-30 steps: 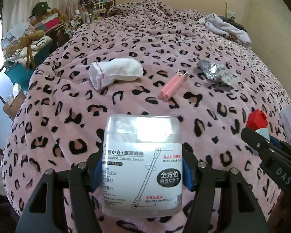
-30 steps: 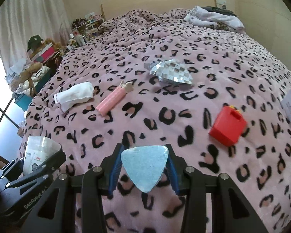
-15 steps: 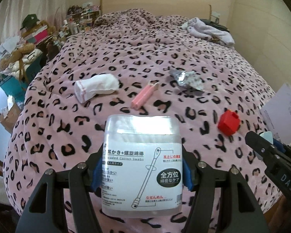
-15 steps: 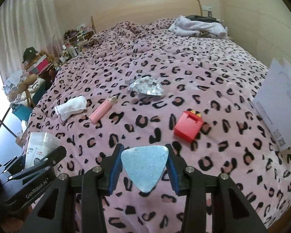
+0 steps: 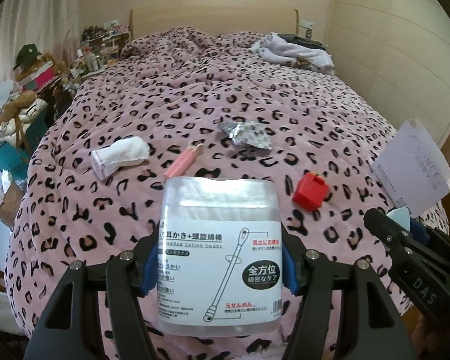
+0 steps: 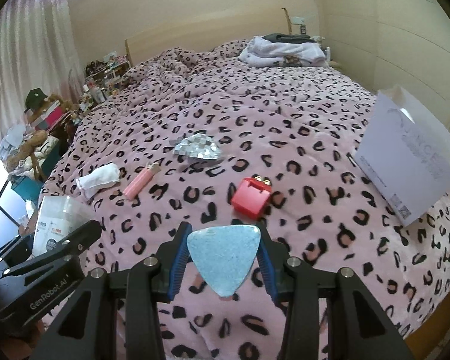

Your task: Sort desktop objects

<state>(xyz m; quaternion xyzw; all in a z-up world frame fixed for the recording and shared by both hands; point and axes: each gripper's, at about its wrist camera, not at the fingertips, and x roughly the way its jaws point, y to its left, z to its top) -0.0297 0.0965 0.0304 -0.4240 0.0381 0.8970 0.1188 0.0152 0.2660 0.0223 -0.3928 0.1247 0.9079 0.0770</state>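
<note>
Our left hand-held gripper (image 5: 219, 273) holds the cotton swab box (image 5: 219, 258) upright; our right hand-held gripper (image 6: 223, 265) pinches a blue triangle (image 6: 223, 258). We see the white bag (image 6: 411, 159) lies ahead, nearer our right.

Both grippers pulled back and up from the pink leopard-print blanket (image 5: 255, 96). White printed paper bag (image 6: 411, 156) now in view at right; small red plastic box (image 6: 250, 198) now further from right gripper (image 6: 223, 262).
</note>
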